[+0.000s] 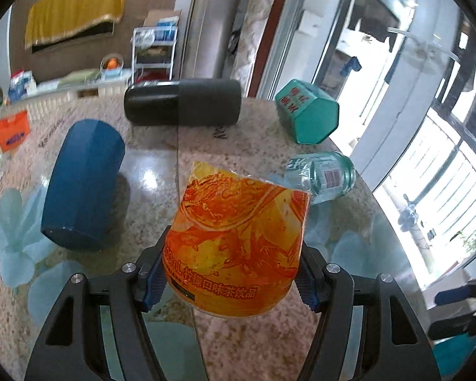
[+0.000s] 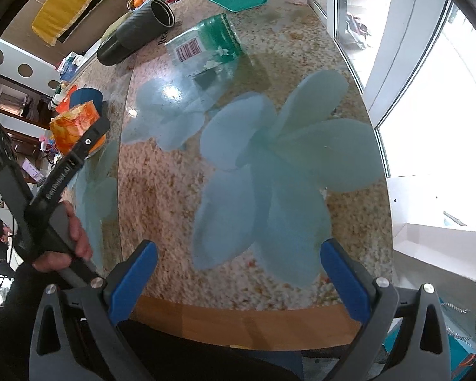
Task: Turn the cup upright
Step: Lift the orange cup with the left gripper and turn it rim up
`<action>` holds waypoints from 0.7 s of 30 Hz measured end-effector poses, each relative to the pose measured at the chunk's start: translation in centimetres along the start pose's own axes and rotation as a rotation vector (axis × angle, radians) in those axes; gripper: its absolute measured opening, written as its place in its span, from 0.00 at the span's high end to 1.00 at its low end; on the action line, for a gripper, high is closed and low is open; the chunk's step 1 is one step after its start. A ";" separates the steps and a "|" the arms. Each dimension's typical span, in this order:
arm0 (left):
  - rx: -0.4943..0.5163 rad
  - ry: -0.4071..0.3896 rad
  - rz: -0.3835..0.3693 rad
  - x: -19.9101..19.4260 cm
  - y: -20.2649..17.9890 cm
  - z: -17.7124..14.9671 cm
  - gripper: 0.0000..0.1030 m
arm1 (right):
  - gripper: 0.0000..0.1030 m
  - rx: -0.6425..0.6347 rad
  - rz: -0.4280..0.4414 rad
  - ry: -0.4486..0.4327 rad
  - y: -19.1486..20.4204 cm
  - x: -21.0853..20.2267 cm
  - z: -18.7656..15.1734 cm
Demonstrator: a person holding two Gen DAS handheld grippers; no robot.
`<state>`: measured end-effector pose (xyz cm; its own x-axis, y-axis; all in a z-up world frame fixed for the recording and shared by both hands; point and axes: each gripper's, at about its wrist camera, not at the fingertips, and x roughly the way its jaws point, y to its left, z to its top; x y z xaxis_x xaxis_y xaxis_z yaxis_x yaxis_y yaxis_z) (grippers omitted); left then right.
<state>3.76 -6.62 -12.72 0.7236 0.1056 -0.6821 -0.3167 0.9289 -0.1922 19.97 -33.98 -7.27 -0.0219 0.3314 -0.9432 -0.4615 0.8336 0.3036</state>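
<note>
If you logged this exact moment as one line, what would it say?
left gripper: shut on orange printed plastic cup, lifted, tilted | right gripper: open, empty, over the flower-patterned stone table | cup not yet upright

blue canister (image 1: 82, 187), black flask (image 1: 182, 101), green tin (image 1: 306, 112)

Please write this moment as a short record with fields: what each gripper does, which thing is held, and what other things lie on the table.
left gripper: jaws shut on the orange cup
cup state: held, tilted
right gripper: jaws open, holding nothing, above the table
lying on their sides: blue cup, black flask, green tin, clear jar
</note>
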 end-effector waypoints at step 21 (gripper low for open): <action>-0.052 0.069 0.027 1.7 1.0 -4.0 0.30 | 0.00 -0.035 -0.006 -0.008 0.7 0.5 -0.8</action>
<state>2.25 -6.95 -16.92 0.6711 0.1038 -0.7341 -0.3679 0.9062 -0.2083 18.94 -33.53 -7.63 -0.0118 0.3297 -0.9440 -0.4921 0.8199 0.2925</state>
